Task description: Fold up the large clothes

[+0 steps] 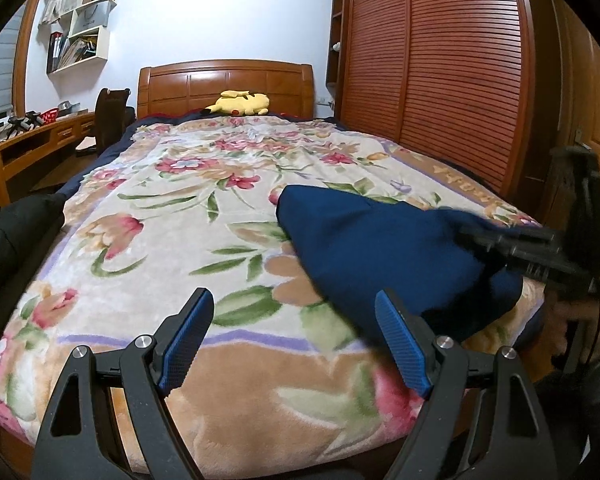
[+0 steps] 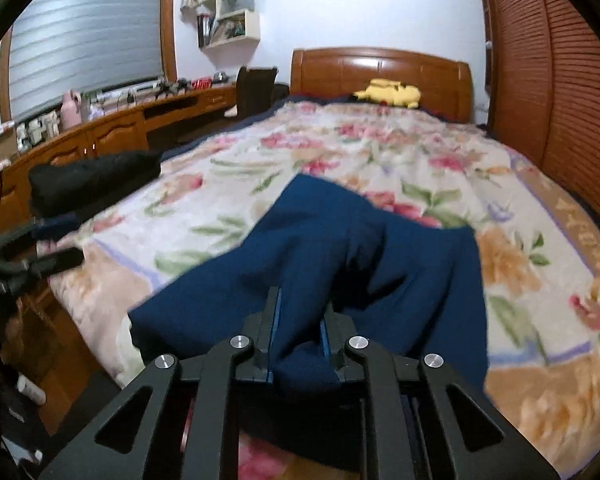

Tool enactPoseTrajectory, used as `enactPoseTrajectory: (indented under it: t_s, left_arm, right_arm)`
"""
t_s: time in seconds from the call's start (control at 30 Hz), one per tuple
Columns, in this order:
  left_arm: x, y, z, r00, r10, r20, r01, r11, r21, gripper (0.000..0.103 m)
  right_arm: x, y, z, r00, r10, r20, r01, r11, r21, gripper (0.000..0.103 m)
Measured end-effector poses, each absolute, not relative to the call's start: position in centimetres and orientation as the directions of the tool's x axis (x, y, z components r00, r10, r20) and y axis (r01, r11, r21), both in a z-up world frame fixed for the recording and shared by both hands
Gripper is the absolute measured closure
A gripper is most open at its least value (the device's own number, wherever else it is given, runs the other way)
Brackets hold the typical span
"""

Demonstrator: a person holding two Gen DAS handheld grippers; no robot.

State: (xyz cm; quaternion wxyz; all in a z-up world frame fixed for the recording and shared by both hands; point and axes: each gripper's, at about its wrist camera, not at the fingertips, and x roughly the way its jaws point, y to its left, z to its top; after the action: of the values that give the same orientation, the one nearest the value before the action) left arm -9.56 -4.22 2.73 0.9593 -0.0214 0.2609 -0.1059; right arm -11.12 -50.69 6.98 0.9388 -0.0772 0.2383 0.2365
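At the far left a black garment [image 2: 96,176] lies on the bed's left edge, next to the wooden desk [image 2: 112,128]. The left gripper [image 1: 296,332] hangs above the near end of the floral blanket [image 1: 172,208], its 2 blue pads [image 1: 188,340] spread wide with nothing between them. Toward the middle, a yellow plush [image 1: 242,103] lies against the headboard [image 1: 226,80] at the far end. Right of centre the navy garment [image 2: 340,248] lies crumpled on the blanket's near right part, one flap reaching up the bed and its lower edge hanging over the near side. The right gripper [image 2: 300,336] is clenched on a bunched fold of this navy cloth, the fabric pinched between its 2 pads [image 2: 275,332] and bulging out behind them. From the left wrist view that gripper [image 1: 496,244] looks blurred at the garment's right end. The louvred wardrobe [image 1: 440,72] stands at the far right.
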Motion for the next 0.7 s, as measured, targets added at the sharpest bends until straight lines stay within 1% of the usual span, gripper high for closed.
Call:
enactPoseTrajectory:
  t_s: [0.1,0.2,0.27,0.33,0.4,0.47,0.5,0.57,0.63,0.7]
  left_arm:
    - [-9.7,-4.0,2.6,0.840,-0.221,-0.495,0.197,0.975,-0.101,0.019]
    - [-9.7,-4.0,2.7,0.838,-0.227,-0.496,0.201,0.974,-0.107,0.019]
    - [-9.8,-4.0,2.8,0.839,-0.232,-0.492,0.207,0.973,-0.106,0.019]
    - [-10.0,-4.2,2.8,0.839,-0.239,-0.489,0.215,0.971,-0.105,0.019]
    - [-10.1,-4.5,2.9,0.838,-0.248,-0.487,0.228,0.968,-0.102,0.019]
    - [-9.7,-5.0,2.9,0.834,-0.256,-0.489,0.240,0.966,-0.096,0.019]
    - [-9.4,-5.3,2.9,0.832,-0.258,-0.491,0.244,0.965,-0.093,0.019]
    - [-8.6,-6.0,2.9,0.830,-0.267,-0.491,0.261,0.962,-0.082,0.019]
    - [-7.4,-6.8,3.0,0.826,-0.267,-0.496,0.274,0.960,-0.059,0.019]
    - [-5.7,-7.8,3.0,0.823,-0.265,-0.502,0.287,0.957,-0.035,0.019]
  right_arm:
    - [-11.5,-51.0,8.4,0.800,0.372,-0.470,-0.469,0.877,-0.104,0.090]
    - [-12.1,-52.0,10.0,0.825,0.346,-0.447,-0.449,0.882,-0.144,0.090]
    - [-12.6,-53.6,10.9,0.849,0.317,-0.422,-0.414,0.896,-0.160,0.090]
    - [-13.1,-55.1,10.4,0.863,0.288,-0.414,-0.378,0.914,-0.151,0.091]
    - [-13.0,-56.9,8.8,0.858,0.254,-0.447,-0.344,0.930,-0.132,0.090]
    - [-11.9,-57.7,5.8,0.794,0.255,-0.552,-0.366,0.926,-0.099,0.090]
    - [-11.6,-57.7,4.6,0.770,0.254,-0.585,-0.375,0.922,-0.093,0.090]
    - [-11.7,-57.5,3.6,0.767,0.252,-0.589,-0.374,0.923,-0.092,0.088]
    - [-12.2,-57.3,3.9,0.785,0.252,-0.566,-0.358,0.930,-0.082,0.082]
    - [-13.0,-57.7,4.2,0.804,0.232,-0.547,-0.326,0.942,-0.079,0.059]
